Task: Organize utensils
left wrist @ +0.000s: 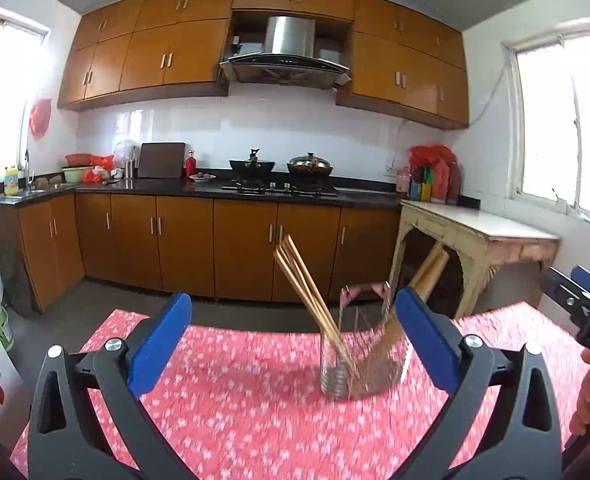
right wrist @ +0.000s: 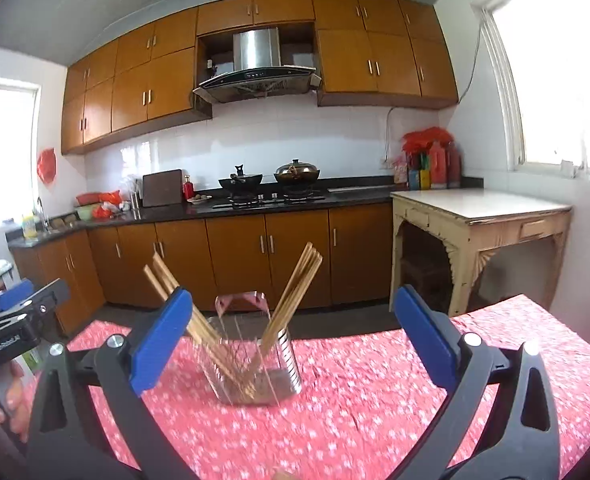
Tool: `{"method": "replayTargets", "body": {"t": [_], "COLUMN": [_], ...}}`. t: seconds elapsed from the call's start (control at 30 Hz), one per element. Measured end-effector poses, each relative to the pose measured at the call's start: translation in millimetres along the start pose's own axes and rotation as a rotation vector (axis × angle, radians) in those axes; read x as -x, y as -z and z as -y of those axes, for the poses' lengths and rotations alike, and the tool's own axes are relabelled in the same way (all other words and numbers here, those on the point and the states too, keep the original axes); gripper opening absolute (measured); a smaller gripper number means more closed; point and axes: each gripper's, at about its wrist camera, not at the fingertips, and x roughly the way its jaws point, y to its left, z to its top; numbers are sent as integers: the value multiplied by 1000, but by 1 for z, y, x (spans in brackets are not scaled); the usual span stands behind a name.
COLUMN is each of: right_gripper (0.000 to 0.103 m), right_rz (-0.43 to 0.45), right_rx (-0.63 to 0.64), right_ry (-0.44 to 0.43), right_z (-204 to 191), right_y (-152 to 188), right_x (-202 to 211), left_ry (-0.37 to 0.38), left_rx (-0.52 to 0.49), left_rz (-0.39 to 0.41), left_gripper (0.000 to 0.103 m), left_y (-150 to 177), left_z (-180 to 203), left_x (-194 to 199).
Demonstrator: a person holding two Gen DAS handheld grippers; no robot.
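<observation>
Each hand-held gripper, left [left wrist: 291, 322] and right [right wrist: 293, 322], is spread wide and empty; ahead, a holder [right wrist: 251, 368] of chopsticks [right wrist: 293, 292] stands on the counter [right wrist: 375, 400].

Daylit kitchen: orange wooden cabinets [left wrist: 183, 240], white tiled wall [left wrist: 255, 128], bright windows [right wrist: 567, 80].

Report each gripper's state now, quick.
Left gripper: open, holding nothing.
Right gripper: open, holding nothing; the utensil holder stands apart on the table.
</observation>
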Motion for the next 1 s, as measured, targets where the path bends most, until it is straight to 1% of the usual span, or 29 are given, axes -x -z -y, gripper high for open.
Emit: {"method": "replayTargets", "body": {"t": [0.1, 0.2, 0.37, 0.43, 0.53, 0.7, 1.0], "right_gripper": [99, 99, 99, 99, 99, 99, 99], "right_rz": [9, 8, 17, 15, 17, 27, 10], "right_rx": [14, 16, 64, 63, 48, 64, 59], "right_ry": [11, 21, 40, 29, 10, 15, 17], "right_z": [-5, -9, -18, -19, -19, -19, -18], "right_y": [17, 37, 61, 66, 70, 77, 91], "right_x": [15, 30, 49, 56, 65, 78, 80], "left_ry": [-14, -54, -76, -83, -73, -48, -18], "left_rx": [-5, -18, -36, -53, -54, -26, -21], "left_rz": [-11, 1, 28, 36, 31, 7, -25], "left_gripper": [101, 101, 101, 101, 101, 101, 101], "left_y": [19, 36, 51, 55, 60, 69, 89], "left_z": [-1, -2, 3, 7, 10, 9, 11], "left_x": [13, 28, 50, 58, 65, 71, 71]}}
